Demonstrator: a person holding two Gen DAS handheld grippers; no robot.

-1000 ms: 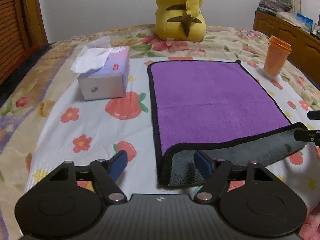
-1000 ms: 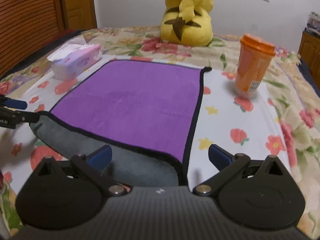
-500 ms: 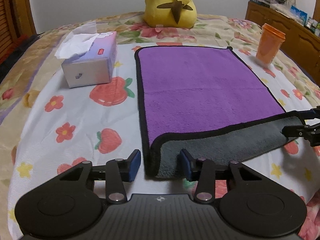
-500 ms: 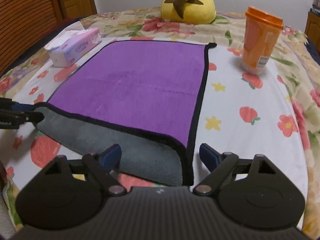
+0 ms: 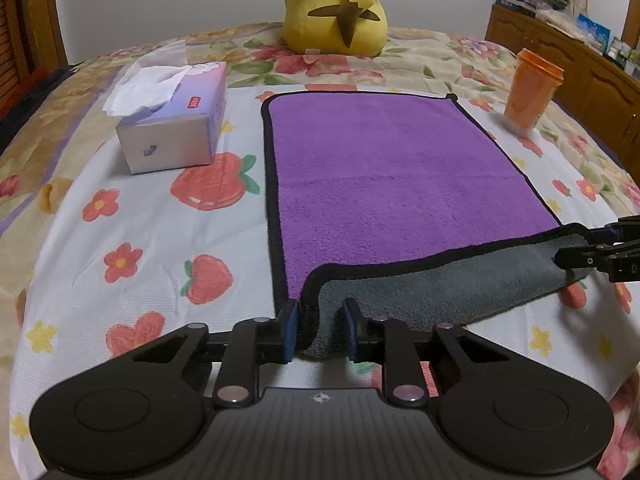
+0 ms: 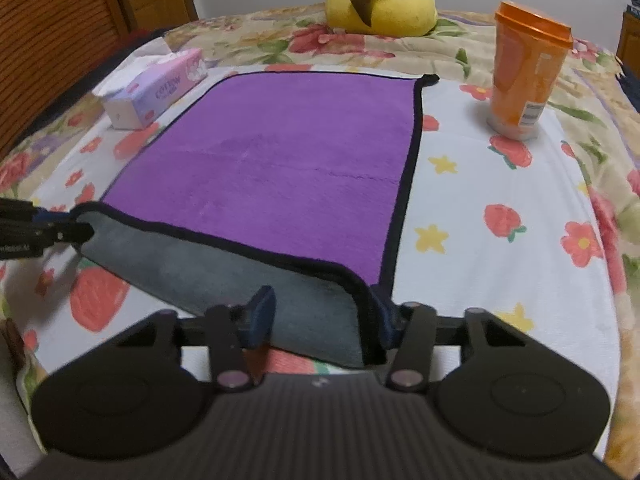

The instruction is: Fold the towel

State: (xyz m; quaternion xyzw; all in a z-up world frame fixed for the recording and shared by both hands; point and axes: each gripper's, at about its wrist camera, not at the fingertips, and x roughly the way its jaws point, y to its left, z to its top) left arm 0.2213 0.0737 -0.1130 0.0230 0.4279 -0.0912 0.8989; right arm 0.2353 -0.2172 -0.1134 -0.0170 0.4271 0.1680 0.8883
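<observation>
A purple towel (image 5: pixel 392 176) with black trim and a grey underside lies flat on the bed; it also shows in the right wrist view (image 6: pixel 280 160). Its near edge is turned up, grey side showing. My left gripper (image 5: pixel 320 330) straddles the towel's near left corner, jaws narrowed around the bunched fabric. My right gripper (image 6: pixel 324 318) straddles the near right corner, jaws partly closed with a gap still showing. Each gripper's tip shows at the edge of the other's view.
A tissue box (image 5: pixel 176 120) stands left of the towel. An orange lidded cup (image 6: pixel 524 72) stands to the right. A yellow plush toy (image 5: pixel 336 4) sits at the far end. A wooden cabinet (image 5: pixel 568 64) stands on the right.
Both grippers have moved forward onto the towel's near corners and their jaws have narrowed around the fabric. The near edge has lifted slightly.
</observation>
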